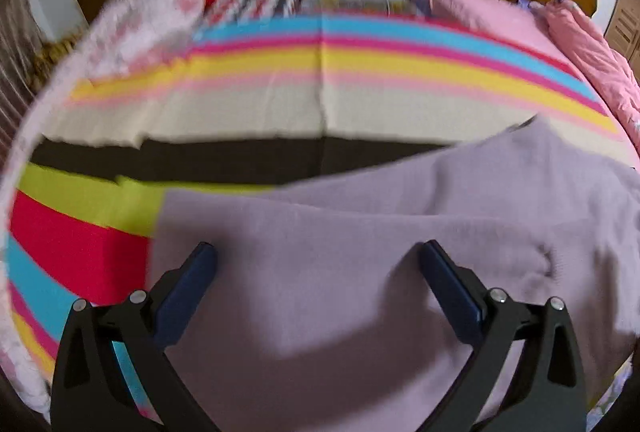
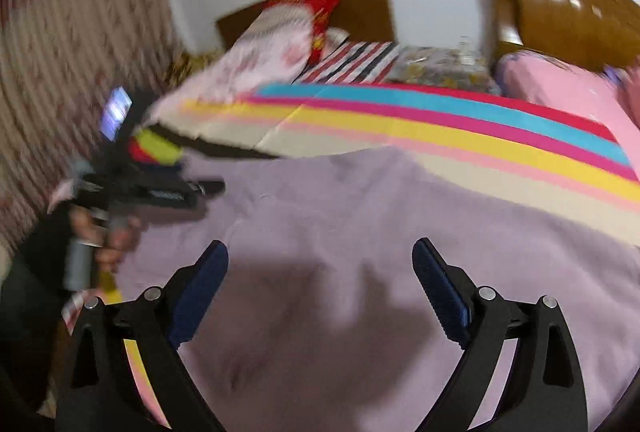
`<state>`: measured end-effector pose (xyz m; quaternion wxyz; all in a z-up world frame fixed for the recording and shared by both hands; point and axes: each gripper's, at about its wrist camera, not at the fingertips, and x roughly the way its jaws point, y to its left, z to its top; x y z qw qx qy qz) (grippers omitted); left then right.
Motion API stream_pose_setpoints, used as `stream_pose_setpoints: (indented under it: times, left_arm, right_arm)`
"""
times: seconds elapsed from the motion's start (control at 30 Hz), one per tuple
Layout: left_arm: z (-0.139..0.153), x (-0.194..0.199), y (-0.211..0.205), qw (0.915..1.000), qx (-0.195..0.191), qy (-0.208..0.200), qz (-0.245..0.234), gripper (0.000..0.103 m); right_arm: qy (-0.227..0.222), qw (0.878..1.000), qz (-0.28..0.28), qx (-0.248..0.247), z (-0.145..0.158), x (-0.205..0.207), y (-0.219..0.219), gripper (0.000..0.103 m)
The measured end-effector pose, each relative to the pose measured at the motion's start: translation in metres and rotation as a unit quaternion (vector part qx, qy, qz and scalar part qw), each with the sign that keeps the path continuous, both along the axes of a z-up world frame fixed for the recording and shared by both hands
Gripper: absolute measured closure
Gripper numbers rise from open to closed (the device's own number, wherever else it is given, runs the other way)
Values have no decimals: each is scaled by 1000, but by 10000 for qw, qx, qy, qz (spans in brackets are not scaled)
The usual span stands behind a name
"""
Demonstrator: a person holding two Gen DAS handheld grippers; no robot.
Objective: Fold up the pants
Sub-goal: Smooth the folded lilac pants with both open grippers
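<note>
So right now my left gripper [image 1: 318, 256] is spread wide with nothing between the pads, hanging just over the lavender pants [image 1: 380, 272], and my right gripper [image 2: 320, 256] is the same deal, fingers apart and empty above the same fabric. The pants lie flat-ish on the striped bedspread [image 1: 280, 104], near edge toward me, with a few soft ridges across the middle. In the right wrist view I can see the left unit off to the side with the hand [image 2: 112, 236] on its handle, though it's pretty motion-blurred. My read is we're about to pick an edge for a fold. I'd drop each one onto a clean corner or hem, pinch through all layers, and lift both evenly so the cloth doesn't skew or drag the bedspread along.
</note>
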<state>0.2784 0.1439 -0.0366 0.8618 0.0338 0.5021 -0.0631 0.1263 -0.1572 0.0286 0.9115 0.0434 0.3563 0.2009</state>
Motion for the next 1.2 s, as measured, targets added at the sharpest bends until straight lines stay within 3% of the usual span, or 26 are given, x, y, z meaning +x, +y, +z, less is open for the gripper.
stream_pose_setpoints:
  times: [0.1,0.2,0.27,0.4,0.53,0.6,0.73,0.93,1.0,1.1,1.17,1.2]
  left_arm:
    - [1,-2,4,9999,-101,-133,-10,1]
    - [7,-16,-2,9992,211,-306,164,1]
    - [18,-36,-12,9972,409,-619,119,2]
    - [22,-79,-28,9954,341,-898,-44,1]
    - [-1,-98,-40,9958,490,-766,-121,1]
    - [-3,-105,-38,9943,430,-971,-99,1]
    - [-6,-101,-34,9957,289,-875,-86,1]
    - [-8,-104,-33,9956,257,-903,-73,1]
    - [-8,-103,-32,9955,262,-906,-70,1]
    - [-8,-101,-31,9955,257,-912,-67,1]
    - [-8,-101,-31,9954,255,-919,-66,1]
    - [-8,-101,-30,9955,245,-915,-72,1]
  right_arm:
    - [-146,9969,-731,-242,8,-30,-51,13]
    - [-137,9856,-1670,214,9,-71,-118,13]
    - [-82,9709,-2244,832,2,-106,-165,13]
    - [268,9271,-3199,1934,-36,-174,-233,19]
    - [685,9025,-3362,2602,-74,-191,-252,25]
    - [666,9027,-3300,2679,-80,-186,-252,26]
    - [564,9126,-3125,2575,-76,-168,-247,26]
    - [1083,9192,-2883,2453,-76,-140,-233,23]
    - [1194,9272,-2883,2071,-71,-130,-224,21]
    - [1357,9177,-3032,2177,-68,-125,-226,20]
    - [1295,9018,-3399,2336,-70,-126,-240,28]
    - [1307,8994,-3451,2345,-71,-127,-244,31]
